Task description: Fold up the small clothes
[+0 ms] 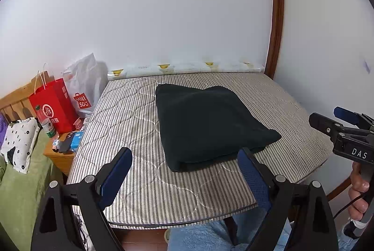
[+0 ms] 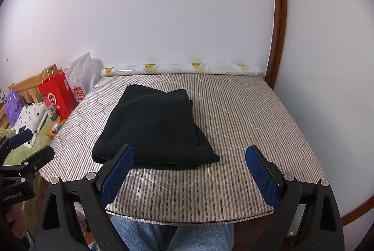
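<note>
- While both grippers waited over the near edge of the table, the dark garment [image 1: 205, 120] lay folded on the striped grey-and-white cover [image 1: 145, 194].
- It was black or very dark green, thick and soft-looking, folded into a rough rectangle of several layers.
- Its near edge showed stacked layers, and one near corner stuck out to the right in a rounded point.
- Its top surface was mostly smooth, with a few shallow creases near the far end.
- It sat about in the middle of the cover, a little toward the left side in the right wrist view, well apart from the patterned roll [image 2: 182, 69] by the wall.
- The left gripper [image 1: 184, 171] had its blue pads spread wide, with nothing between them; the right pad overlapped the garment's near corner in the view, and contact could not be judged.
- The right gripper [image 2: 189, 171] also stood wide apart and held nothing.
- A red paper bag [image 1: 55, 106] stood on the left, off the cover.
</note>
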A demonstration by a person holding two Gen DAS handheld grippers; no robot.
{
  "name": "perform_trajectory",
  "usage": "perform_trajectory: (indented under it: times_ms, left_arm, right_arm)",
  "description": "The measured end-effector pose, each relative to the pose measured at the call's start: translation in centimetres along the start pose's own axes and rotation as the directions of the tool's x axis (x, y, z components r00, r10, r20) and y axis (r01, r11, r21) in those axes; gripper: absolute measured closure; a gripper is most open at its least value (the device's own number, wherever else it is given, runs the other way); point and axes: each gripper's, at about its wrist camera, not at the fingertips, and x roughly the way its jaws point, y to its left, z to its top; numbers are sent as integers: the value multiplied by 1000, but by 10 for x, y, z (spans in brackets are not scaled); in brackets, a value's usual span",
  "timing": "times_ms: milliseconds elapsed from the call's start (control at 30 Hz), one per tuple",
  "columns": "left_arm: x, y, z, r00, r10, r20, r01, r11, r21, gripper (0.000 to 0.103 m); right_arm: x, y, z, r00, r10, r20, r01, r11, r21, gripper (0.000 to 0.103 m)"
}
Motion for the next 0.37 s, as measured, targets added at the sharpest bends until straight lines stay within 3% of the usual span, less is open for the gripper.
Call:
perform_trajectory:
  times_ms: [367]
  left_arm:
    - [0,2,-1,1000,0,4,0,1000,-9,12]
  right_arm:
    - [-6,-1,1,1000,2,11,-1,1000,-7,8]
